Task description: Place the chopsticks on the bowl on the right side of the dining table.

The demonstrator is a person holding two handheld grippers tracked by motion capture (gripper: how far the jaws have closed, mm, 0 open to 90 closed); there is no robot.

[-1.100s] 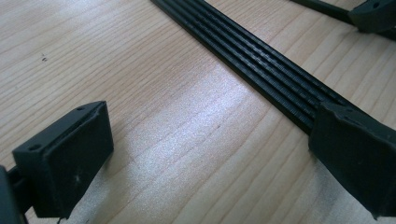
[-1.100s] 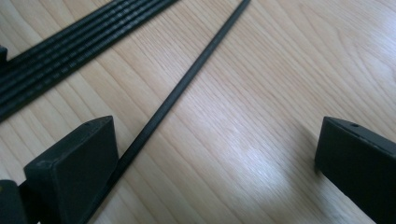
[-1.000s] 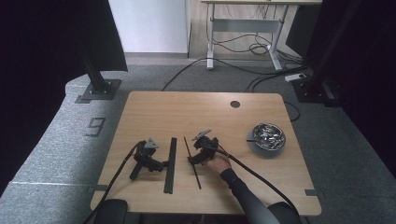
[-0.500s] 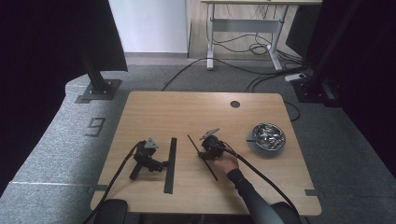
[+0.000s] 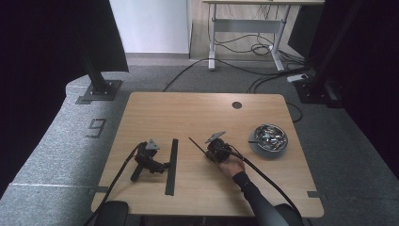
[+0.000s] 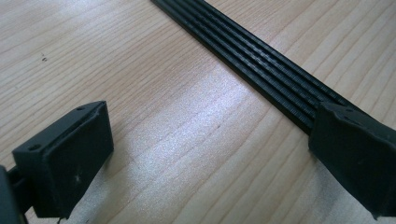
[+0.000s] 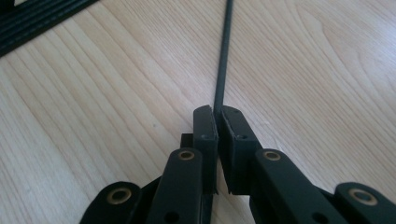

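The right gripper (image 5: 212, 149), fingers clamped on the thin black rod (image 7: 223, 60), has carried it rightward from the ribbed black strip (image 5: 171, 165); left gripper (image 5: 157, 165) rests open on the tabletop (image 5: 188, 113).

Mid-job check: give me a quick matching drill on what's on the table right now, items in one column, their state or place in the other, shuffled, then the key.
Items:
1. left gripper
2. right gripper
3. thin black rod
4. metal bowl

States:
A. near the table's right edge
B. clamped at one end
C. lying on the table, jaws apart
D. jaws closed, held in a hand

Pairs: 1-C, 2-D, 3-B, 4-A
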